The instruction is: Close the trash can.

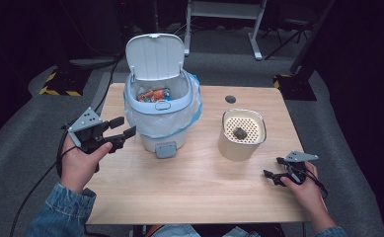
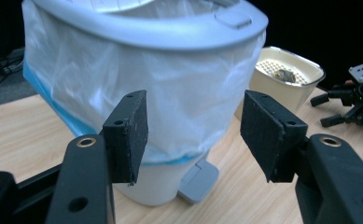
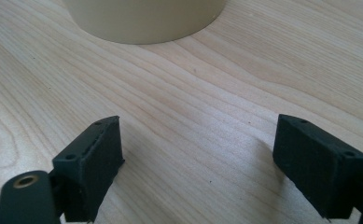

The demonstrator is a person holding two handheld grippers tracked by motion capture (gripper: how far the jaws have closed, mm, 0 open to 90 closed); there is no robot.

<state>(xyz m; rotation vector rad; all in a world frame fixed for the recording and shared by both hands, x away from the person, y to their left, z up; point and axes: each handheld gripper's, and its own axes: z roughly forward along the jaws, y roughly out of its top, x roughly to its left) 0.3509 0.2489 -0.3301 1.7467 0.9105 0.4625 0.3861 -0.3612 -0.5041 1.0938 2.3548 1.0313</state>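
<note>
Both grippers (image 1: 122, 133) (image 1: 273, 168) released, lidded bin (image 1: 162, 116) holding wrappers (image 1: 153, 95), cream container (image 1: 241, 134) holding brown lump (image 1: 239, 132).

High view: from above the near edge, facing forward and down on the counter (image 1: 194, 187). Left tongs view: close, level, facing the bin (image 2: 170, 93), cream pot (image 2: 286, 79) behind; both shared with the high view. Right tongs view: low over wood, probably toward that pot's base (image 3: 146, 18).
</note>
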